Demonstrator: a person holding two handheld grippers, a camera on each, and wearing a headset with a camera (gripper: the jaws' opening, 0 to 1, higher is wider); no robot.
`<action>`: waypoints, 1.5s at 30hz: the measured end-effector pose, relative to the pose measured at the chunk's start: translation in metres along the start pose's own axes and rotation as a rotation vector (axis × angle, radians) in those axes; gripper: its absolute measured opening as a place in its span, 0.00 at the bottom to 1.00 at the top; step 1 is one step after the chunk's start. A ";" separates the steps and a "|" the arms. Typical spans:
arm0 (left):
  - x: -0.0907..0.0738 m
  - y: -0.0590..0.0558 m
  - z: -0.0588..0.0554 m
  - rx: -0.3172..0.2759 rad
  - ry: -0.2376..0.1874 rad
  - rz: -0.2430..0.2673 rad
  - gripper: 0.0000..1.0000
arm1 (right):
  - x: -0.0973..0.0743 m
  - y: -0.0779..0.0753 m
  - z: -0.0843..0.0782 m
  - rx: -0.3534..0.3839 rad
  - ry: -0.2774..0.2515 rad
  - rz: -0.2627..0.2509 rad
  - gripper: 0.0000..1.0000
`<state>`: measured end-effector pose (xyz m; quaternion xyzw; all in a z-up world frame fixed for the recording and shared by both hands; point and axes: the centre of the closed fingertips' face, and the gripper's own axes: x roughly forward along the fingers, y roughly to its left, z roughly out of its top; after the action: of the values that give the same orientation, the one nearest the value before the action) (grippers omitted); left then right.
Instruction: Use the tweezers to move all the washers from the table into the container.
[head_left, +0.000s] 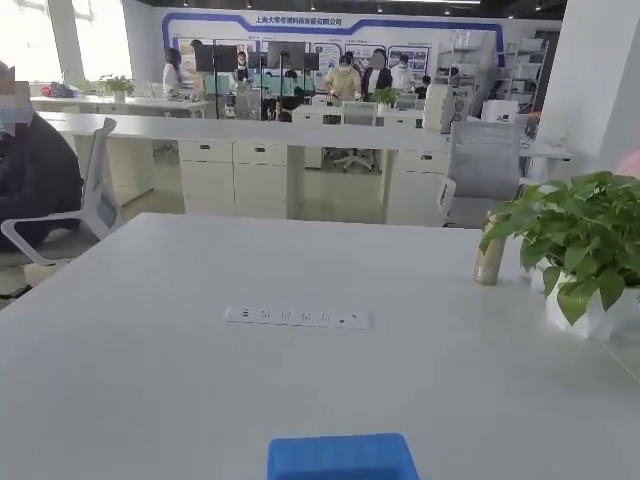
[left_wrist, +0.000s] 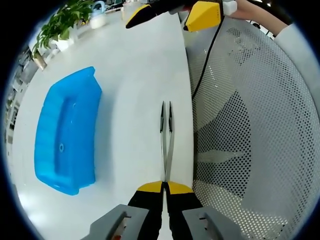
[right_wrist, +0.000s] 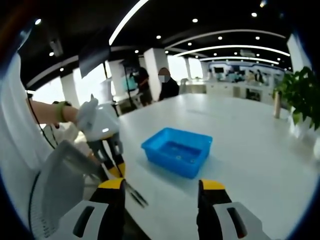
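My left gripper (left_wrist: 164, 186) is shut on a pair of metal tweezers (left_wrist: 166, 140), whose closed tips point out over the white table near its edge. The blue container (left_wrist: 67, 132) lies to the left of the tweezers, with one small ring (left_wrist: 61, 147) on its floor. In the right gripper view my right gripper (right_wrist: 162, 192) stands open with nothing between its fingers, and the blue container (right_wrist: 177, 150) sits just beyond it. The left gripper (right_wrist: 116, 170) comes in there from the left with the tweezers (right_wrist: 136, 192). The head view catches the container (head_left: 342, 457) at the bottom edge.
A white power strip (head_left: 297, 317) lies mid-table. A potted plant (head_left: 585, 250) and a small bottle (head_left: 489, 258) stand at the far right. A grey mesh chair back (left_wrist: 250, 125) is close beside the table edge. A person sits at the far left (head_left: 30, 170).
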<state>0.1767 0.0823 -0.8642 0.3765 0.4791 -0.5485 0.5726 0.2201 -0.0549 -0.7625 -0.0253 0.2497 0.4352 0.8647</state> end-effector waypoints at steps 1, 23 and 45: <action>0.000 -0.001 0.000 -0.008 0.000 -0.003 0.00 | 0.000 0.000 0.000 0.000 0.000 0.000 0.56; -0.037 0.013 0.007 -0.202 -0.249 0.139 0.14 | -0.001 -0.003 0.002 0.002 -0.007 -0.017 0.58; -0.126 0.045 0.028 -0.559 -0.922 0.511 0.78 | -0.015 -0.029 0.030 -0.001 -0.158 -0.175 0.86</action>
<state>0.2324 0.0938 -0.7403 0.0379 0.2013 -0.3533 0.9128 0.2467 -0.0764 -0.7344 -0.0128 0.1773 0.3590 0.9163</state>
